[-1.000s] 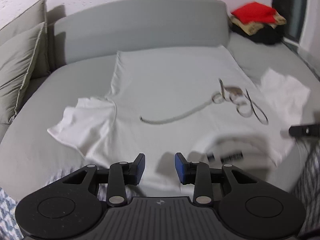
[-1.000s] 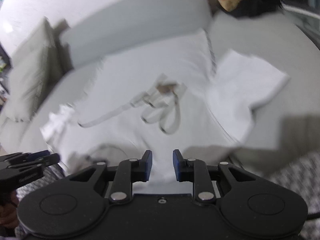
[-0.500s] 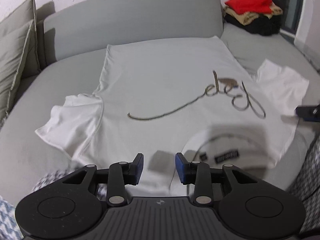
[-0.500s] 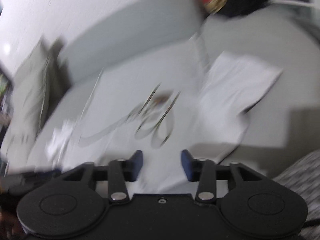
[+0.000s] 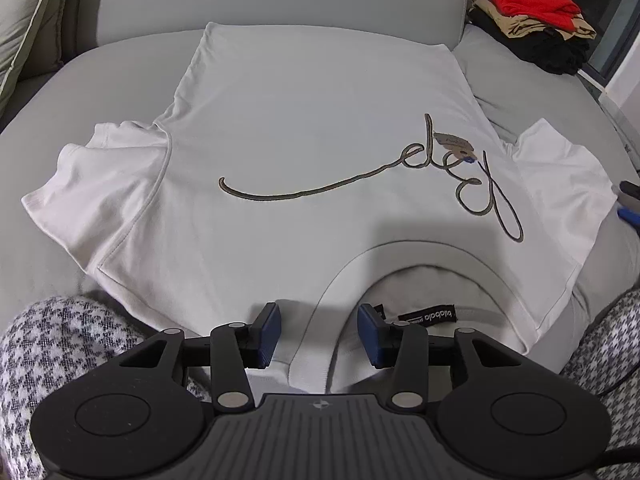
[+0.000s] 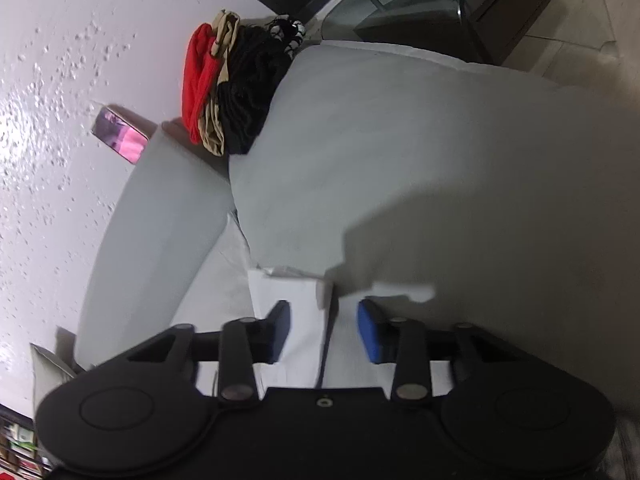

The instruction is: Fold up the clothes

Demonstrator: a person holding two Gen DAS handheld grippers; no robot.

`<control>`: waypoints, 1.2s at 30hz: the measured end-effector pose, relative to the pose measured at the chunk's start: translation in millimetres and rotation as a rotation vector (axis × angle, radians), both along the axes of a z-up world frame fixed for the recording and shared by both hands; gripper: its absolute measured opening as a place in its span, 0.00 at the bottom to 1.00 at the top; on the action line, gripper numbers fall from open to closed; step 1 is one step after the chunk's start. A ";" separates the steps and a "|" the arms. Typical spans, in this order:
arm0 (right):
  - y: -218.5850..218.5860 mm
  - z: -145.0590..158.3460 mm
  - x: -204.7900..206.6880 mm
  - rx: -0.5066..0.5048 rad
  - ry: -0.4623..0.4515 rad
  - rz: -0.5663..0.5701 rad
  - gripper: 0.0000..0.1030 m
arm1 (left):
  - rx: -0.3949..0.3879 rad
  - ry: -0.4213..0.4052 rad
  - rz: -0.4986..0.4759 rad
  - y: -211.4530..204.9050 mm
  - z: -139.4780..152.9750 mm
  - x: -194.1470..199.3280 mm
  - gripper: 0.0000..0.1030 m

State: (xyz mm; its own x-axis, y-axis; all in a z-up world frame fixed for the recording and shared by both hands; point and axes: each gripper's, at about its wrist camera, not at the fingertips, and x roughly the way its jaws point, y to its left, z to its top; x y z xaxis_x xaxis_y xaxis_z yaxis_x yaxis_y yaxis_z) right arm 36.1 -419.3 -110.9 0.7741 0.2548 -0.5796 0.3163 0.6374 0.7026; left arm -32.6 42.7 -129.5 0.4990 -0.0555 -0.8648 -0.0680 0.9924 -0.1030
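Grey sofa seat (image 5: 100, 80) is carrying a white script-printed T-shirt (image 5: 312, 128), collar nearest; left tongs (image 5: 318, 334) are opening empty over the neckline, right tongs (image 6: 324, 330) closing around its right sleeve (image 6: 292, 300)

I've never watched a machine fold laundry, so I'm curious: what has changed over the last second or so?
The right claw swung off the chest of the white short-sleeved T-shirt and rolled sideways onto its right sleeve; its jaws are closing around the sleeve edge. The left claw eased down towards the collar, jaws opening, holding nothing. The shirt lies flat as before, and the folded clothes pile is untouched.
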 end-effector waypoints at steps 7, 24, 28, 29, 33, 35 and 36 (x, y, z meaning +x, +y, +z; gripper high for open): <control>7.2 -1.6 24.4 -0.076 -0.016 0.062 0.13 | -0.008 0.002 0.007 1.7 0.4 1.0 0.41; 156.7 71.9 15.6 -0.647 -0.189 0.415 0.02 | -0.067 -0.020 -0.003 8.8 1.1 -5.9 0.42; 222.5 52.2 -0.1 -0.839 -0.226 0.633 0.02 | -0.068 -0.021 -0.002 9.3 1.0 -6.7 0.42; 234.2 44.9 -3.8 -0.863 -0.221 0.681 0.03 | -0.067 -0.020 -0.002 9.4 0.9 -6.9 0.42; 247.3 25.5 -13.4 -0.818 -0.138 0.816 0.20 | -0.050 -0.020 0.000 9.6 1.7 -8.4 0.42; 233.9 28.9 -18.5 -0.762 -0.124 0.800 0.25 | -0.036 -0.031 0.008 9.9 3.8 -9.2 0.42; 225.0 31.6 -17.8 -0.746 -0.115 0.766 0.25 | -0.029 -0.038 0.012 10.0 5.0 -9.7 0.42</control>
